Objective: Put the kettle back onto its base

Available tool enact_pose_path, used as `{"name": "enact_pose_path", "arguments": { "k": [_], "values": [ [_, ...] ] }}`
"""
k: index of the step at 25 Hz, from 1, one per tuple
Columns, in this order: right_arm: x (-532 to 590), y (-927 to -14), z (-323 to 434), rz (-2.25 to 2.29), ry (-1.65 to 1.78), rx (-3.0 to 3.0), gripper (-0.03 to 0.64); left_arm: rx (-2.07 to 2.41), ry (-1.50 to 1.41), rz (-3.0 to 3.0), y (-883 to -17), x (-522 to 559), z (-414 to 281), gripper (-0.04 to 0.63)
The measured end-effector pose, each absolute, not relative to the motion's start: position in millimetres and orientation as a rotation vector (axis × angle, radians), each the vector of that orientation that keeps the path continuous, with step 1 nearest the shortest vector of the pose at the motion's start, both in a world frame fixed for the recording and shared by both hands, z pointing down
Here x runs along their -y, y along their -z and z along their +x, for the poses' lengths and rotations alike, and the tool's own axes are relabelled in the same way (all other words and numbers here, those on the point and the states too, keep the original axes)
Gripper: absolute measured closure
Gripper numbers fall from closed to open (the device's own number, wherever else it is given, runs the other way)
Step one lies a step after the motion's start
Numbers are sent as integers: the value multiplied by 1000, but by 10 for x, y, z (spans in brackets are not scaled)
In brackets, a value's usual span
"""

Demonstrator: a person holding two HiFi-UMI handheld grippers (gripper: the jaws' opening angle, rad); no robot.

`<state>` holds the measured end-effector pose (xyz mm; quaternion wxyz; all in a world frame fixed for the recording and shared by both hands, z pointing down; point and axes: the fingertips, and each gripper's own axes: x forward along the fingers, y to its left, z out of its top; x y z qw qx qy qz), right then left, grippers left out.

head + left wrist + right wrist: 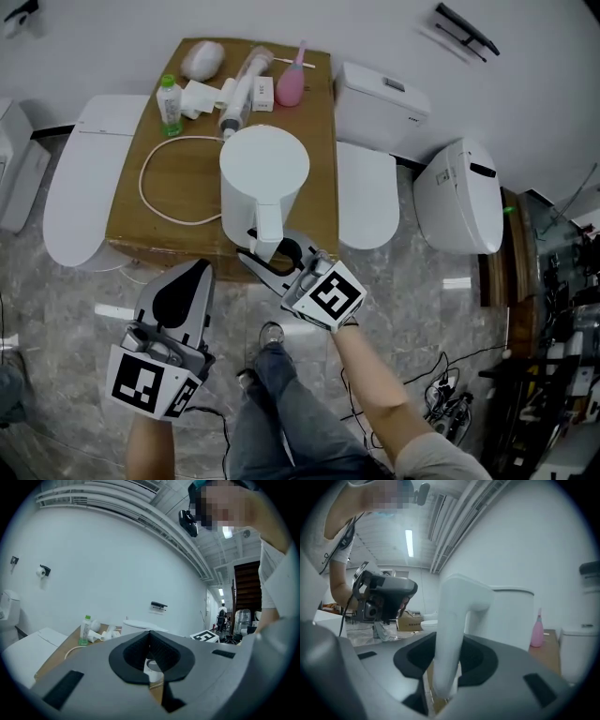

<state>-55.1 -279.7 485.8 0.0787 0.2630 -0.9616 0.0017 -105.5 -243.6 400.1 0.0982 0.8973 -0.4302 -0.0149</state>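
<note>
The white kettle (264, 173) stands upright near the front edge of the wooden table (178, 230), and a white cord (150, 187) loops over to its foot. I see no base; anything under the kettle is hidden. My right gripper (275, 253) is at the kettle's handle (451, 639). The handle sits between its jaws with a gap on each side, so it is open. Lower left, off the table, my left gripper (192, 274) hangs shut with nothing in it. In the left gripper view the kettle's lid (140, 624) shows beyond the jaws.
At the table's back edge stand a green-capped bottle (169, 103), a pink spray bottle (291, 80) and several white items. White toilets (80, 178) (459, 197) flank the table. Cables (450, 389) lie on the tiled floor at right.
</note>
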Motion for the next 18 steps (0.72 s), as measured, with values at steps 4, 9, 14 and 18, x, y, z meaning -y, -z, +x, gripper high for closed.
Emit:
{"name": "enact_pose_path", "arguments": {
  "k": [4, 9, 14, 18],
  "values": [
    [2759, -4925, -411, 877, 24, 2761, 482, 1289, -5, 2665, -4025, 2401, -1036, 587],
    [2752, -4961, -195, 936, -24, 2723, 466, 1301, -41, 2680, -3871, 2277, -981, 586],
    [2586, -4801, -14, 1010, -58, 2734, 460, 1297, -88, 2715, -3709, 2132, -975, 586],
    [2303, -4420, 6, 1022, -34, 2790, 511, 1292, -98, 2735, -3553, 2017, -913, 587]
  ]
}}
